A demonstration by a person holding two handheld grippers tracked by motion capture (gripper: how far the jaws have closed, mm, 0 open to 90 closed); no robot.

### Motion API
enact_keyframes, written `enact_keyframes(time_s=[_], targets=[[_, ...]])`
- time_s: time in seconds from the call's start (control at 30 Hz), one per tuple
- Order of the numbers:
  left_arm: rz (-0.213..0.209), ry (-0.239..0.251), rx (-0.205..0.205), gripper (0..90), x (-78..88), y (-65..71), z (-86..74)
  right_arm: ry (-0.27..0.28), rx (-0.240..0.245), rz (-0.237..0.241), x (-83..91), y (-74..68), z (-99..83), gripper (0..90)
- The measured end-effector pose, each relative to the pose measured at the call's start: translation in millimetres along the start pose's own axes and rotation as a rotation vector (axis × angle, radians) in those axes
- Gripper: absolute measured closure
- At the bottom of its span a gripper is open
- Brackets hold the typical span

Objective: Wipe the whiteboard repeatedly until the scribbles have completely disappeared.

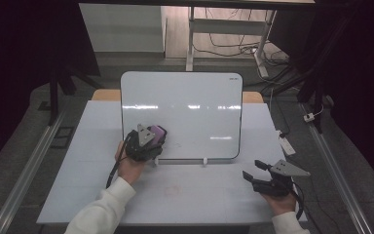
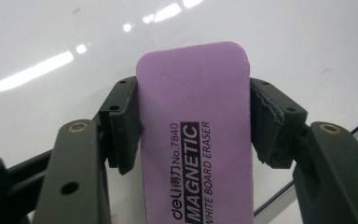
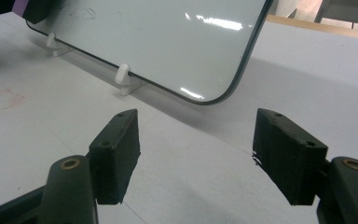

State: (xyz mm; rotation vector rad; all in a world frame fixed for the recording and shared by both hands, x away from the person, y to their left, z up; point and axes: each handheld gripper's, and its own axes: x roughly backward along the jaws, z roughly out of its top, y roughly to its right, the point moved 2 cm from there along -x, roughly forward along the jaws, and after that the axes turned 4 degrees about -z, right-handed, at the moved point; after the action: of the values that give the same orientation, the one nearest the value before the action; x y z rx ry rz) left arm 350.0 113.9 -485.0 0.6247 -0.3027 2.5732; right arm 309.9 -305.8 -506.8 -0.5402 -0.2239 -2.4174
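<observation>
Your left hand [image 1: 129, 165] reaches forward from the near edge of the table [image 1: 97, 195], forearm angled up and to the right in its white sleeve [image 1: 102, 209], and carries the left gripper [image 1: 146, 141] up against the lower left corner of the whiteboard [image 1: 185, 112]. Its jaws are clamped on the long sides of a purple eraser [image 2: 196, 126], marked as a magnetic whiteboard eraser, which sticks out past the jaw pads toward the glossy board face. Whether the eraser actually touches the board cannot be told.

The whiteboard stands tilted back on small white clips [image 3: 122, 74] in the middle of the table, with faint marks near its lower left corner.

Your right hand [image 1: 278, 201] sits low at the near right of the table, well apart from the board, wrist turned so the right gripper [image 1: 255, 170] points left and slightly forward. Its jaws stand wide apart with nothing between them, hovering above the bare tabletop and aimed toward the board's lower right corner
</observation>
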Motion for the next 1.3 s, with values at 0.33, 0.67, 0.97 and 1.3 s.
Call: enact_keyframes(time_s=[0.33, 0.67, 0.97, 1.3], targets=[[-0.055, 0.045, -0.069, 40.2, -30.5, 49.7, 17.3, 0.004, 0.011, 0.003, -0.7, -1.1, 1.2, 31.4], [-0.205, 0.087, -0.062, 40.2, -71.4, 111.2, 41.6, 0.009, -0.001, -0.011, 4.3, 3.1, -0.9, 31.4], [-0.287, 0.035, -0.071, 40.2, -76.0, 124.3, 35.2, 0.009, -0.008, -0.024, 9.0, 5.8, -3.7, 31.5], [-0.188, 0.005, -0.004, 40.2, -40.3, 66.3, 17.9, 0.010, -0.007, -0.030, 10.9, 4.0, -3.8, 31.4]])
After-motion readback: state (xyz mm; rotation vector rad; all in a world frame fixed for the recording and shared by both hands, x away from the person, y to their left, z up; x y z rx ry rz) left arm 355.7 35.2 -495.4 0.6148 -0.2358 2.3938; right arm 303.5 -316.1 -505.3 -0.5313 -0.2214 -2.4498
